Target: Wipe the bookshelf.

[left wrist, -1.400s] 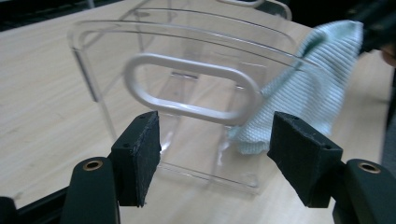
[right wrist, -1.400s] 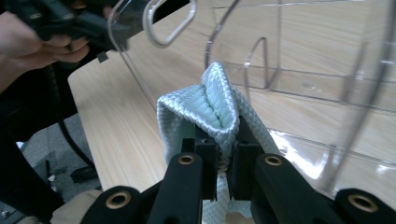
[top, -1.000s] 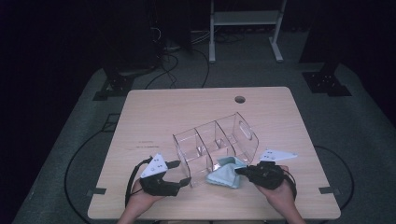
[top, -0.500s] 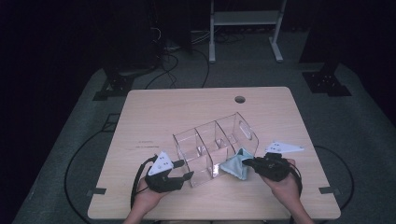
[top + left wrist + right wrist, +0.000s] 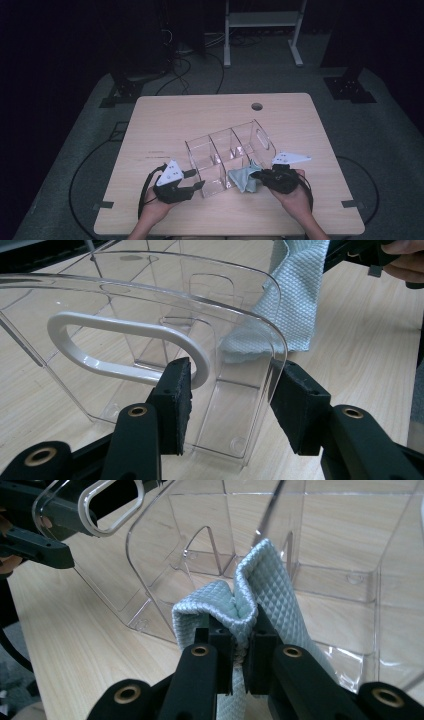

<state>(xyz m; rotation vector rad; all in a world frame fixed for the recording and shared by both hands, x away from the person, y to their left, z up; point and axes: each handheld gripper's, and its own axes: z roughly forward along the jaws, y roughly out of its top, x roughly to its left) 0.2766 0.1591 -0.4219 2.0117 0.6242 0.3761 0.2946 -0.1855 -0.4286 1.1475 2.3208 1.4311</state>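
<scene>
Left gripper [image 5: 227,410] jaws, just closing, clamp the clear organizer [image 5: 150,340]; right gripper [image 5: 243,650] jaws pinch the cloth [image 5: 260,585].

A pale wood-grain surface [image 5: 165,120] fills the middle of the high view, its corners rounded, a small round hole [image 5: 257,106] near its far edge, right of centre; it stands on a grey floor [image 5: 75,150] where black cables loop at lower left and lower right; a clear plastic organizer [image 5: 227,157] with three compartments and a cut-out handle at each end rests on it, at the centre of the frame and skewed to the edges; a light blue-green waffle-weave cloth [image 5: 242,179] lies against the organizer's near side, right of centre, whether its lower edge meets the wood is unclear.
</scene>
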